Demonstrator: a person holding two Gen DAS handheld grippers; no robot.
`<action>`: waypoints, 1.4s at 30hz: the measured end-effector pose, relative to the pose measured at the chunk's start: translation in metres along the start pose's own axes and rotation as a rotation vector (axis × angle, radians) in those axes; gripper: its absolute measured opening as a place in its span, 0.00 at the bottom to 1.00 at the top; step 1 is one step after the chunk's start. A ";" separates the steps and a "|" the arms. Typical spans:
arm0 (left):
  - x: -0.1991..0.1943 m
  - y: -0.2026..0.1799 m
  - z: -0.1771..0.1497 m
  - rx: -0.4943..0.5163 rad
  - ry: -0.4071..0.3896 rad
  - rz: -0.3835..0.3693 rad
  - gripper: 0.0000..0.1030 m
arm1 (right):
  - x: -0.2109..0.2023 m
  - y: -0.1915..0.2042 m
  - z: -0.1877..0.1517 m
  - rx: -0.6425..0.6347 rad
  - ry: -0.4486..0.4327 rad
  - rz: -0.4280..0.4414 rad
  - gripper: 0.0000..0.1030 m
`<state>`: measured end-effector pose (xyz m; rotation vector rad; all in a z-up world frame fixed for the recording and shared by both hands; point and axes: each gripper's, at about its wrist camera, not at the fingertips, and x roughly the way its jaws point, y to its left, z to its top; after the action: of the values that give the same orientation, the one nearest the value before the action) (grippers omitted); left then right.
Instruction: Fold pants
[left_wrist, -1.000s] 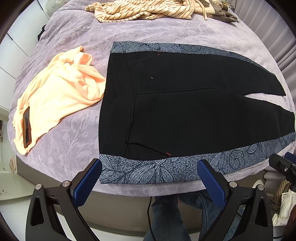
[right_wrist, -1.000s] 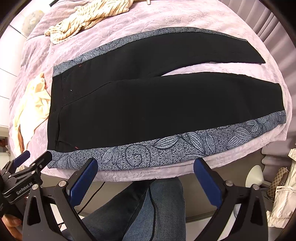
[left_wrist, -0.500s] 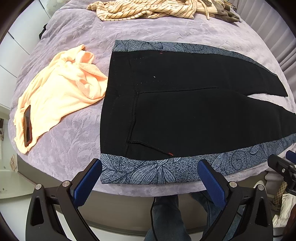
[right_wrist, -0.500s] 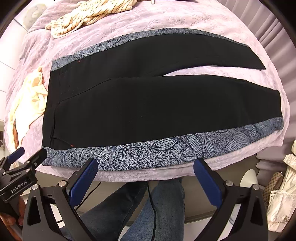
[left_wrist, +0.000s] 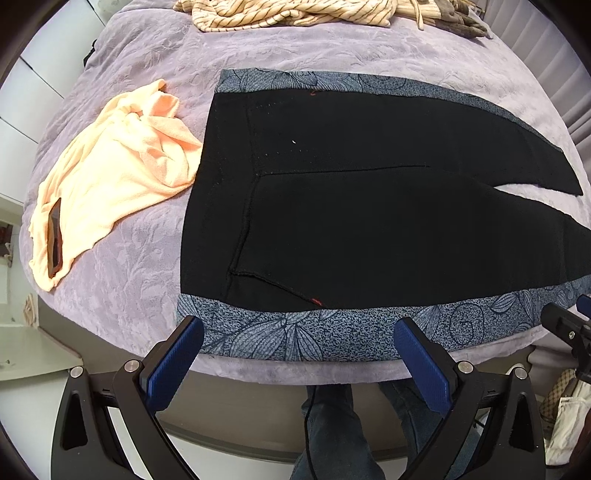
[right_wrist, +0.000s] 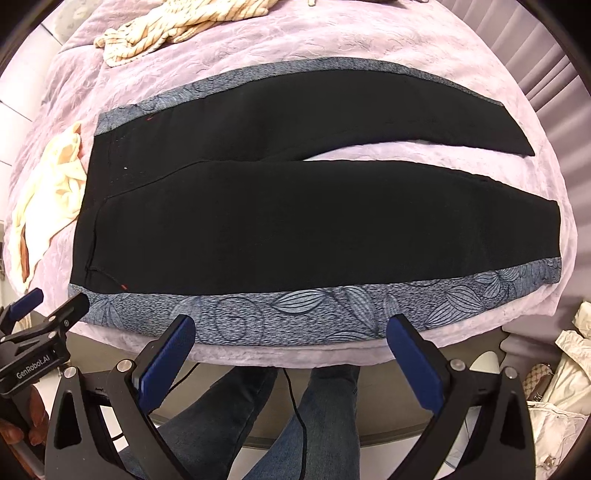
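Black pants with grey-blue leaf-print side stripes lie flat on the purple bed, waistband to the left, legs spread to the right; they also show in the right wrist view. My left gripper is open and empty, just above the near printed stripe by the waist end. My right gripper is open and empty, over the near stripe at mid-leg. Each gripper shows at the edge of the other's view.
A peach garment with a dark phone-like object on it lies left of the waistband. A striped cream garment lies at the far side of the bed. The person's legs stand at the near edge. Bags sit at the right.
Both grippers have moved forward toward the near printed edge of the pants, which now lies between the fingertips. The pants have not moved.
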<state>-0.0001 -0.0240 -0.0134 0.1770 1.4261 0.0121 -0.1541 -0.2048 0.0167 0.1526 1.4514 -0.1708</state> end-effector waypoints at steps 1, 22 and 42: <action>0.001 -0.002 0.000 -0.001 0.005 -0.003 1.00 | 0.001 -0.003 0.001 0.000 0.004 0.001 1.00; 0.037 -0.016 0.014 -0.025 0.045 0.007 1.00 | 0.035 -0.022 0.022 0.003 0.059 0.037 1.00; 0.061 -0.013 0.015 -0.047 0.063 -0.026 1.00 | 0.053 -0.037 0.027 0.048 0.077 0.128 1.00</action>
<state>0.0225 -0.0319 -0.0733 0.1204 1.4897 0.0304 -0.1298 -0.2480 -0.0325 0.2933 1.5094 -0.0965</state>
